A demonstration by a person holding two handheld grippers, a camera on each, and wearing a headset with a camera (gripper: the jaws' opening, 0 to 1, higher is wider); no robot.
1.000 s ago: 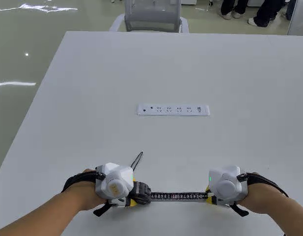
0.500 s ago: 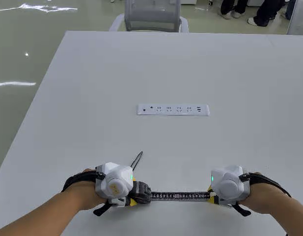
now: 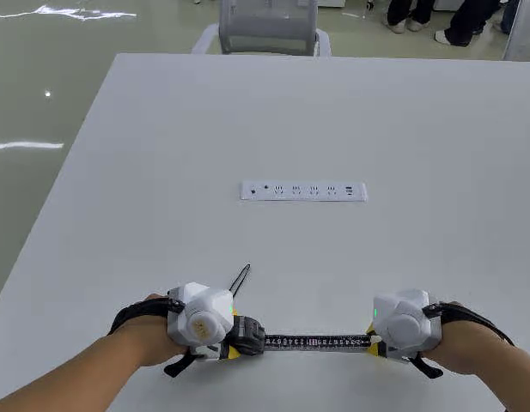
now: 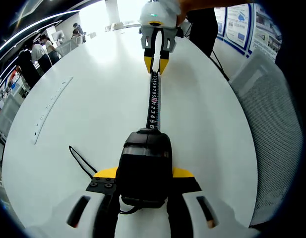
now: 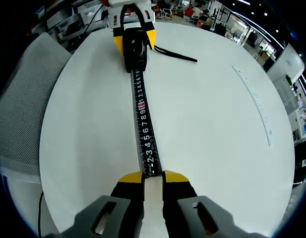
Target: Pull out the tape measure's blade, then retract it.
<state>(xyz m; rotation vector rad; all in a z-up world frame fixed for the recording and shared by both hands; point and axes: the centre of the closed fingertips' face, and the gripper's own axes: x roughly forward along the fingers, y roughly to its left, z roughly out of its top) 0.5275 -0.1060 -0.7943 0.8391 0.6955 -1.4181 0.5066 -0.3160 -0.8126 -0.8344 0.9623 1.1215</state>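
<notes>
At the near left of the white table (image 3: 290, 120), the left gripper (image 3: 230, 342) has its jaws closed against both sides of the tape measure's case (image 3: 248, 334). The case sits on the tabletop, its black wrist strap (image 3: 239, 279) trailing away towards the power strip (image 3: 303, 190).

The blade (image 3: 316, 342) runs rightward from the case mouth, flat and low over the table, with a short span of numbered tape showing between the two grippers.

At the right, the right gripper (image 3: 372, 343) has its yellow-tipped jaws nearly together, pinching the blade's free end.

The step in hand appears to be the pull-out, which looks only partly done. To do it well:
- Hold the case square and unmoving; any twist would kink the blade.
- Draw the right gripper straight along the blade's line, level with the case mouth.
- Maintain the pinch; a slipped end would probably snap back.
</notes>
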